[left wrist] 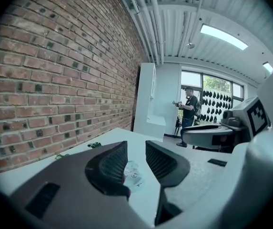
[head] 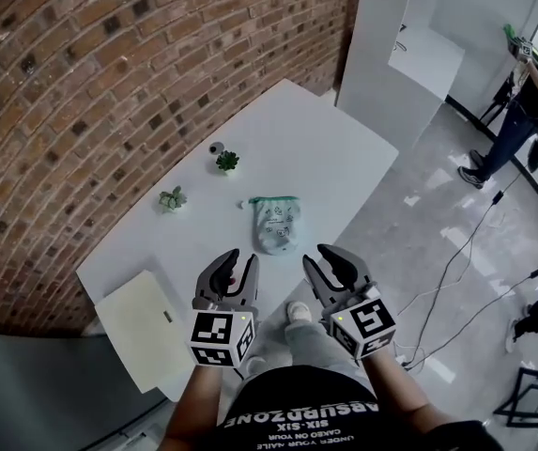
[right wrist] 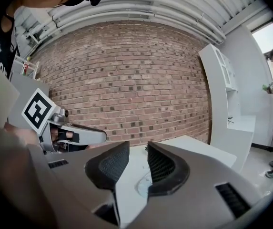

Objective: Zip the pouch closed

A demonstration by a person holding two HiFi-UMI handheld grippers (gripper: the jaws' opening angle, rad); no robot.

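Here, the pouch (head: 276, 224) lies on the white table (head: 315, 148) at mid-frame, just above the left gripper (head: 240, 257) and right gripper (head: 317, 255); both hold their jaws spread, gripping nothing.

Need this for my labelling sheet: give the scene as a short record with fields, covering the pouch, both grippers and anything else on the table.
pouch: lying on the white table, teal band at its far end, untouched
zip: cannot tell whether closed
left gripper: open, empty, short of the pouch
right gripper: open, empty, short of the pouch
small green plants: two, the second further left, both beyond the pouch toward the brick wall
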